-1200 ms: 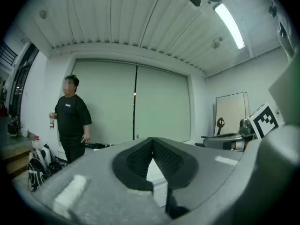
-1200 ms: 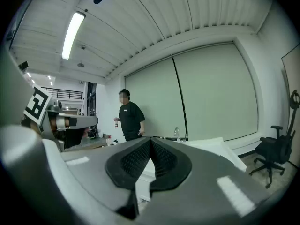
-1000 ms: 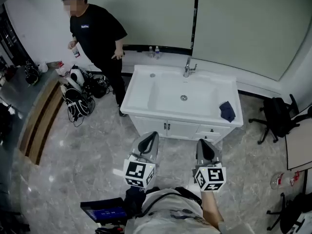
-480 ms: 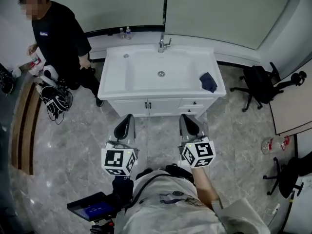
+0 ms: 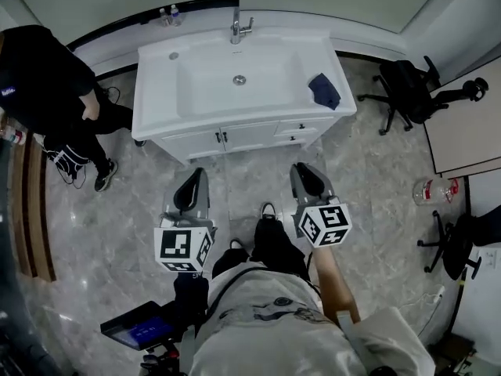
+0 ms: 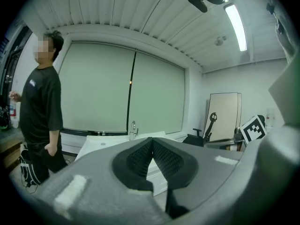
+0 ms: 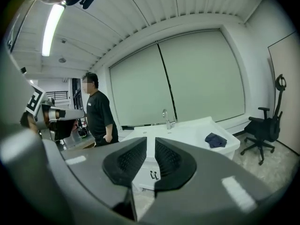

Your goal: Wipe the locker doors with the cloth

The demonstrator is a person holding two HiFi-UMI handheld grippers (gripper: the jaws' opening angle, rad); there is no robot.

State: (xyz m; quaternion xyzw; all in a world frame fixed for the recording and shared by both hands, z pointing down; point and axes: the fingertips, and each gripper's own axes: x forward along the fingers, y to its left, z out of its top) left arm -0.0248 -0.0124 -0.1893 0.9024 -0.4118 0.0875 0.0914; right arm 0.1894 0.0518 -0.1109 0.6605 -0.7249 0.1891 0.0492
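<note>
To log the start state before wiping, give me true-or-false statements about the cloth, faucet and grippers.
The dark cloth lies on the white sink cabinet's right rim. True.
The right gripper holds the cloth. False: its fingers, just opening, stand slightly apart, nothing between.
The left gripper has its fingers together. True.
The faucet stands at the basin's front edge. False: it stands at the back edge.
</note>
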